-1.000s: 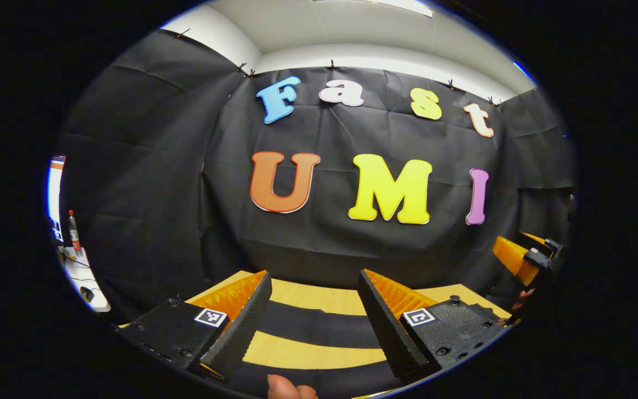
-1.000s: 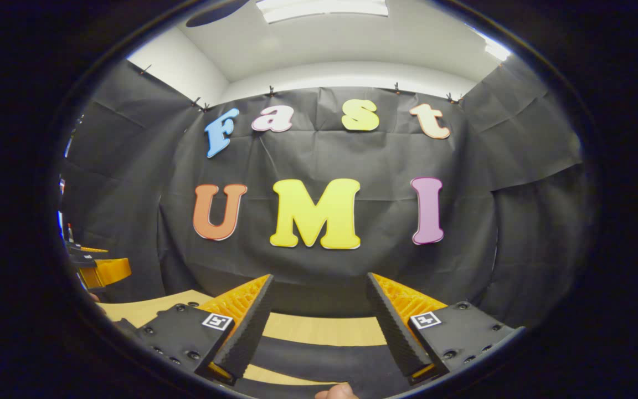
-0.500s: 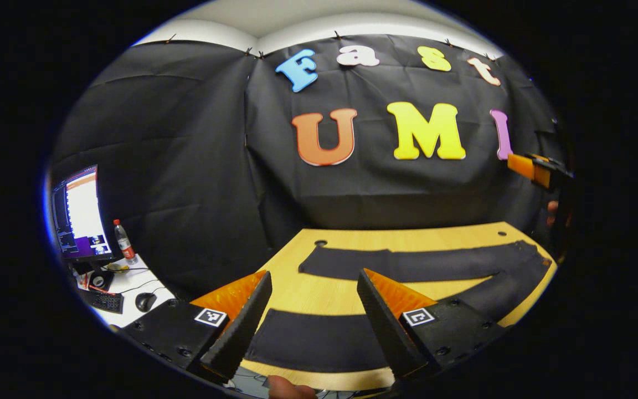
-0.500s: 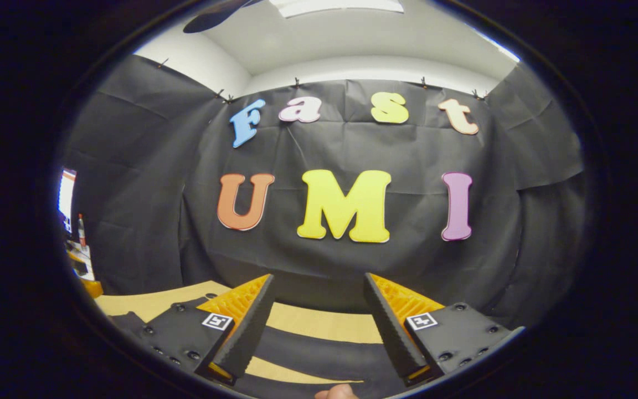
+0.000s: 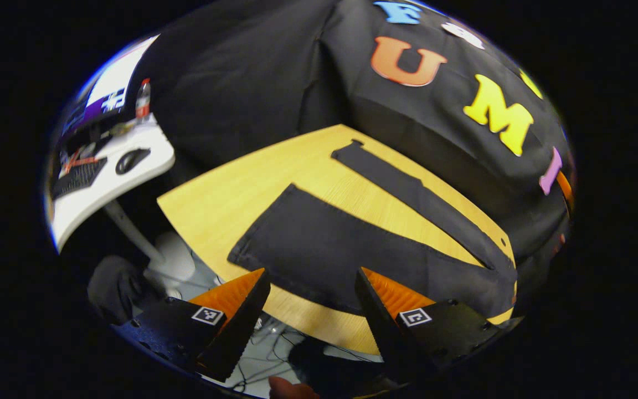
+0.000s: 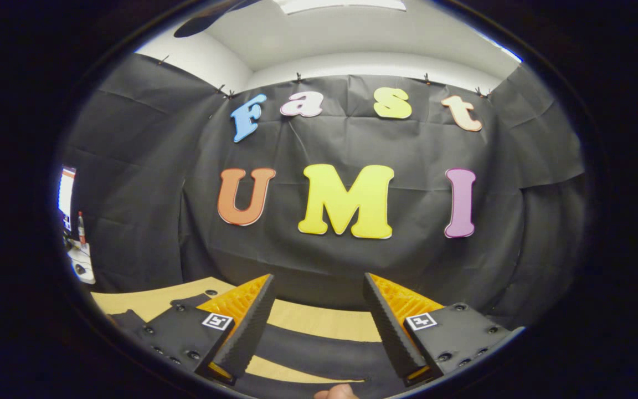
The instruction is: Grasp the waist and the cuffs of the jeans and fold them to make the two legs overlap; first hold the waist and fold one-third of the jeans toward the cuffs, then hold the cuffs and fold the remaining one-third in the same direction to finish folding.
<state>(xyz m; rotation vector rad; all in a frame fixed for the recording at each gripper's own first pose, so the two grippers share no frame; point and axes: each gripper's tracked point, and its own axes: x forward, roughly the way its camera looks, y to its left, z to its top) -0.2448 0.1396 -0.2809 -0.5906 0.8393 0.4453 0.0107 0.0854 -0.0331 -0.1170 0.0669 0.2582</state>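
At the bottom of the left gripper view the left gripper (image 5: pixel 310 310) hangs above the near edge of the table (image 5: pixel 225 194), jaws spread wide and holding nothing, no finger touching cloth. Just beyond its tips the jeans (image 5: pixel 346 249) lie flat, the two legs splayed apart: one broad dark leg across the centre of the frame, its cuff (image 5: pixel 258 221) pointing toward the left, the other leg a thinner band running toward the upper middle. The waist sits at the lower right, partly cut by the frame edge, so how it lies is hard to judge. Farther off, at upper left, a white desk (image 5: pixel 103 183) carries a keyboard, a mouse and a bottle.

In the right gripper view the right gripper (image 6: pixel 319 318) is likewise wide open and empty, held level over the table with dark bands of denim between and past its fingers.

The main risk is a pinch that takes only the top layer at the cuff or waist, so the leg drags and bunches instead of landing on its twin; uneven lifting by the two hands would skew the overlap.
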